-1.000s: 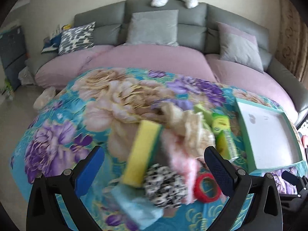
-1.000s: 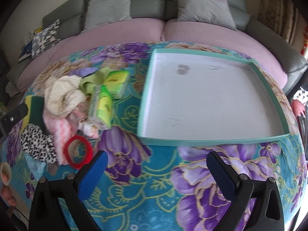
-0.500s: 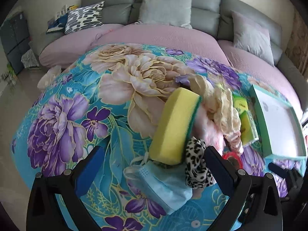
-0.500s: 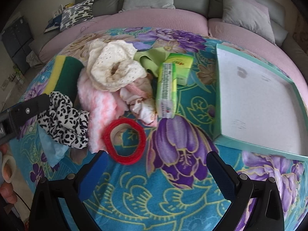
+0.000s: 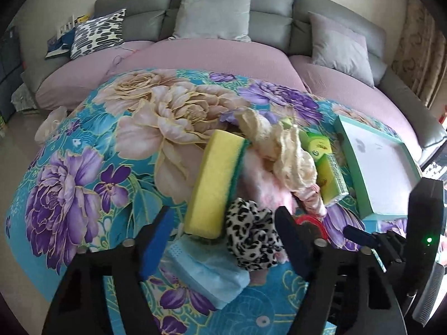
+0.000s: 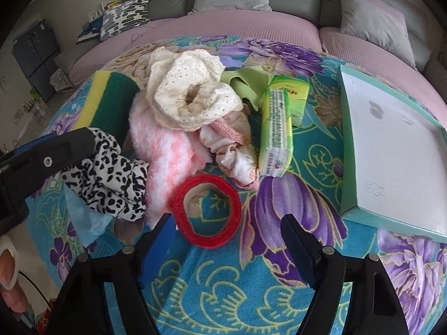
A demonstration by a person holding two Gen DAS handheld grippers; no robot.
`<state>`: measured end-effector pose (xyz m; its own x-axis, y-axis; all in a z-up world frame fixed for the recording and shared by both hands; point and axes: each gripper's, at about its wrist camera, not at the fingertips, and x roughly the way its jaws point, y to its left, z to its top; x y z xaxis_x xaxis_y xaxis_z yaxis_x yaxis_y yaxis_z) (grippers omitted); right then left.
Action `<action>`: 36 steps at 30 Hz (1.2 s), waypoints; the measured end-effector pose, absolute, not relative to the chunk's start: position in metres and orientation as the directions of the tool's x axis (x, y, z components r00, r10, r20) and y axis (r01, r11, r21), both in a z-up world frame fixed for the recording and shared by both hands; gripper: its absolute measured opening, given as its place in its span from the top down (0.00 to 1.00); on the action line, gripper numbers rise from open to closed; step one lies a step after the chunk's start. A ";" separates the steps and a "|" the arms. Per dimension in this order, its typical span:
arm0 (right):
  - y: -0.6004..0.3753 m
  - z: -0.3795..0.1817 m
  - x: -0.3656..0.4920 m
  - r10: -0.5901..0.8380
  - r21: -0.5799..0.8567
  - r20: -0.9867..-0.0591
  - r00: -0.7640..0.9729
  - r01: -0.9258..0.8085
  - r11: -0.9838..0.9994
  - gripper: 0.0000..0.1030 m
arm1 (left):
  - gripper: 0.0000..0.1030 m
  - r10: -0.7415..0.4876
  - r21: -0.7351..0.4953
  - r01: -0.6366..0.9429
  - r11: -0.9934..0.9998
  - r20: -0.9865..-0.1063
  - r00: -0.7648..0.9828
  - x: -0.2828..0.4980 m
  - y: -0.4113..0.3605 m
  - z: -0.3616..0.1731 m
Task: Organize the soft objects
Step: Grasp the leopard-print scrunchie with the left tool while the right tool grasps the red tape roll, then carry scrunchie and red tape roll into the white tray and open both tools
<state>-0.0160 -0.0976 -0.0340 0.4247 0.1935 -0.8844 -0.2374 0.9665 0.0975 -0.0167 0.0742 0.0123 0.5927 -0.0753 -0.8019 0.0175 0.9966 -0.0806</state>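
Both wrist cameras look steeply down, close over the pile beside the teal tray [image 5: 360, 167]: the left from the pile's left, the right nearer the tray [image 6: 346, 139]. Both show pile and tray.

Soft items heaped on the floral blanket ahead of the jaws: red ring [image 6: 206, 209] flat between the closing right jaws; leopard scrunchie [image 5: 251, 236] and yellow-green sponge [image 5: 216, 187] between the closing left jaws; pink fluffy cloth [image 6: 164, 150] and cream lace scrunchie [image 6: 190, 95] beyond.

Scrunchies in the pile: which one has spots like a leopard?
The black-and-white leopard scrunchie, at the pile's near left beside the sponge. The cream lace scrunchie on top is plain, and the red ring is one solid colour.
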 end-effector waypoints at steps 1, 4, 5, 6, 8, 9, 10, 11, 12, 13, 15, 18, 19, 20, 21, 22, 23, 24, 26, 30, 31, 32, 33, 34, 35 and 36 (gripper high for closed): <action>-0.096 -0.034 -0.016 0.192 0.095 -0.886 0.423 -0.241 0.966 0.22 | 0.32 -0.082 -0.082 0.027 0.996 -0.803 0.590 -0.017 0.073 0.012; -0.092 -0.034 -0.019 0.194 0.092 -0.887 0.419 -0.253 0.963 0.30 | 0.46 -0.094 -0.080 0.050 0.996 -0.805 0.586 -0.018 0.069 0.013; -0.092 -0.035 -0.019 0.204 0.100 -0.887 0.414 -0.258 0.961 0.34 | 0.48 -0.099 -0.081 0.057 0.995 -0.804 0.586 -0.019 0.068 0.013; -0.092 -0.035 -0.019 0.212 0.108 -0.887 0.410 -0.261 0.959 0.36 | 0.52 -0.105 -0.085 0.062 0.994 -0.803 0.586 -0.019 0.068 0.014; -0.091 -0.034 -0.020 0.214 0.106 -0.886 0.412 -0.268 0.958 0.39 | 0.57 -0.113 -0.086 0.073 0.994 -0.802 0.586 -0.020 0.066 0.015; -0.090 -0.034 -0.020 0.217 0.108 -0.885 0.412 -0.272 0.956 0.42 | 0.59 -0.113 -0.084 0.076 0.994 -0.803 0.585 -0.020 0.066 0.015; -0.090 -0.034 -0.020 0.225 0.114 -0.884 0.410 -0.278 0.954 0.44 | 0.59 -0.110 -0.078 0.080 0.994 -0.807 0.581 -0.020 0.065 0.015; -0.089 -0.034 -0.020 0.234 0.121 -0.883 0.406 -0.284 0.951 0.49 | 0.59 -0.104 -0.070 0.080 0.994 -0.807 0.581 -0.020 0.065 0.016; -0.088 -0.034 -0.020 0.234 0.120 -0.884 0.405 -0.287 0.950 0.50 | 0.59 -0.101 -0.066 0.081 0.995 -0.805 0.585 -0.021 0.065 0.017; -0.087 -0.035 -0.020 0.231 0.115 -0.884 0.406 -0.290 0.950 0.50 | 0.59 -0.100 -0.064 0.082 0.995 -0.802 0.589 -0.022 0.065 0.019; -0.088 -0.035 -0.020 0.234 0.118 -0.883 0.407 -0.289 0.950 0.50 | 0.59 -0.095 -0.057 0.082 0.995 -0.798 0.595 -0.024 0.066 0.022; -0.091 -0.035 -0.018 0.239 0.129 -0.883 0.405 -0.282 0.951 0.51 | 0.59 -0.096 -0.050 0.091 0.995 -0.788 0.608 -0.027 0.065 0.026; -0.092 -0.034 -0.018 0.240 0.131 -0.882 0.405 -0.279 0.951 0.51 | 0.59 -0.098 -0.049 0.097 0.994 -0.787 0.609 -0.027 0.063 0.027; -0.093 -0.034 -0.018 0.238 0.130 -0.882 0.407 -0.274 0.953 0.51 | 0.59 -0.100 -0.045 0.105 0.993 -0.788 0.608 -0.027 0.062 0.027; -0.094 -0.034 -0.018 0.234 0.129 -0.882 0.410 -0.268 0.955 0.51 | 0.59 -0.102 -0.040 0.114 0.993 -0.789 0.606 -0.028 0.060 0.027; -0.095 -0.034 -0.019 0.232 0.129 -0.881 0.412 -0.263 0.956 0.51 | 0.63 -0.105 -0.037 0.123 0.992 -0.790 0.604 -0.027 0.058 0.026; -0.097 -0.034 -0.019 0.232 0.131 -0.881 0.413 -0.258 0.957 0.51 | 0.66 -0.108 -0.037 0.129 0.991 -0.792 0.601 -0.026 0.057 0.025; -0.099 -0.033 -0.019 0.233 0.135 -0.880 0.414 -0.253 0.958 0.51 | 0.69 -0.111 -0.036 0.135 0.990 -0.797 0.594 -0.026 0.056 0.024; -0.102 -0.033 -0.019 0.235 0.141 -0.879 0.415 -0.245 0.959 0.51 | 0.70 -0.112 -0.035 0.143 0.989 -0.804 0.584 -0.025 0.054 0.021; -0.106 -0.031 -0.020 0.237 0.148 -0.876 0.421 -0.232 0.961 0.51 | 0.76 -0.112 -0.031 0.148 0.988 -0.810 0.576 -0.024 0.052 0.017; -0.107 -0.031 -0.021 0.238 0.151 -0.875 0.422 -0.229 0.962 0.51 | 0.79 -0.113 -0.031 0.151 0.988 -0.810 0.575 -0.024 0.052 0.017; -0.108 -0.031 -0.021 0.239 0.154 -0.874 0.422 -0.227 0.962 0.51 | 0.80 -0.116 -0.032 0.153 0.988 -0.810 0.575 -0.024 0.051 0.017; -0.109 -0.030 -0.021 0.238 0.153 -0.874 0.423 -0.225 0.962 0.51 | 0.82 -0.118 -0.034 0.155 0.987 -0.812 0.572 -0.023 0.051 0.016; -0.110 -0.029 -0.021 0.236 0.152 -0.874 0.425 -0.224 0.963 0.51 | 0.87 -0.119 -0.035 0.157 0.987 -0.813 0.569 -0.023 0.050 0.015; -0.110 -0.028 -0.021 0.236 0.151 -0.873 0.427 -0.222 0.963 0.51 | 0.88 -0.119 -0.033 0.160 0.987 -0.815 0.567 -0.023 0.050 0.014; -0.111 -0.028 -0.021 0.236 0.152 -0.872 0.428 -0.222 0.963 0.51 | 0.88 -0.118 -0.030 0.164 0.986 -0.817 0.564 -0.023 0.049 0.013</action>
